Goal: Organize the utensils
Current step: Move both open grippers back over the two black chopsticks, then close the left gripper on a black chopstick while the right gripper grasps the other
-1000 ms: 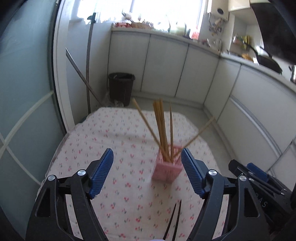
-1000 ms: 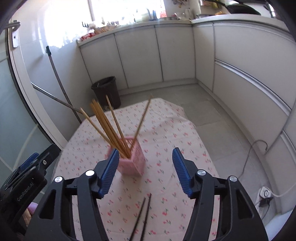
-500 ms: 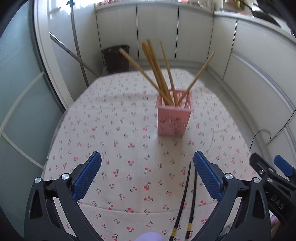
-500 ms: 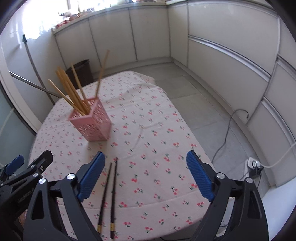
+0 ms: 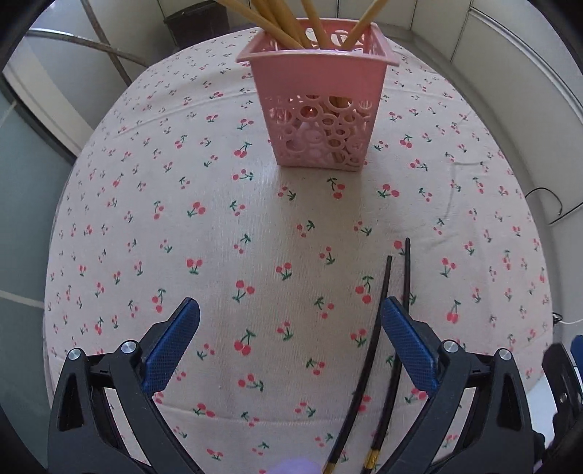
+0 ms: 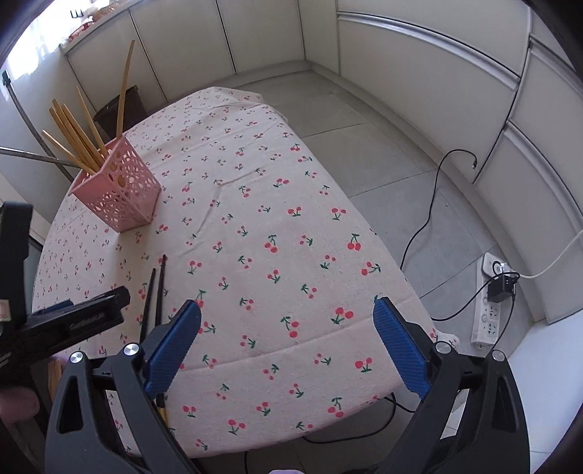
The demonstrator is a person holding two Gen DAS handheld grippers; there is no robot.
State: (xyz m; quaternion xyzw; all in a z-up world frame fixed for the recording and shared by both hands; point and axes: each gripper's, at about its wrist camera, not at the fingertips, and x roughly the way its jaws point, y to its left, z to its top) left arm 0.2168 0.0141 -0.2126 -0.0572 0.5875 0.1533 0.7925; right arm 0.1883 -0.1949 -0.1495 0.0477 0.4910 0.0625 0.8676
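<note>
A pink perforated basket (image 5: 320, 109) stands on the cherry-print tablecloth (image 5: 182, 237) and holds several wooden chopsticks (image 5: 273, 18). Two black chopsticks (image 5: 387, 273) lie side by side on the cloth nearer to me. My left gripper (image 5: 288, 304) hangs open low over the cloth, its right finger over those black chopsticks and nothing between the pads. In the right wrist view the basket (image 6: 120, 193) is at the far left. The black chopsticks (image 6: 160, 288) lie just left of my right gripper (image 6: 287, 304), whose jaws are opening over bare cloth.
The table's near and right edges fall away to a tiled floor with a power strip (image 6: 492, 302) and a black cable (image 6: 426, 226). A dark bin (image 6: 113, 109) stands behind the table. The left tool's black body (image 6: 80, 321) reaches in at the left.
Both grippers have dropped toward the table, tilted downward and opened wider. The basket now fills the top of the left view, and the black chopsticks have come up under the left gripper's right finger.
</note>
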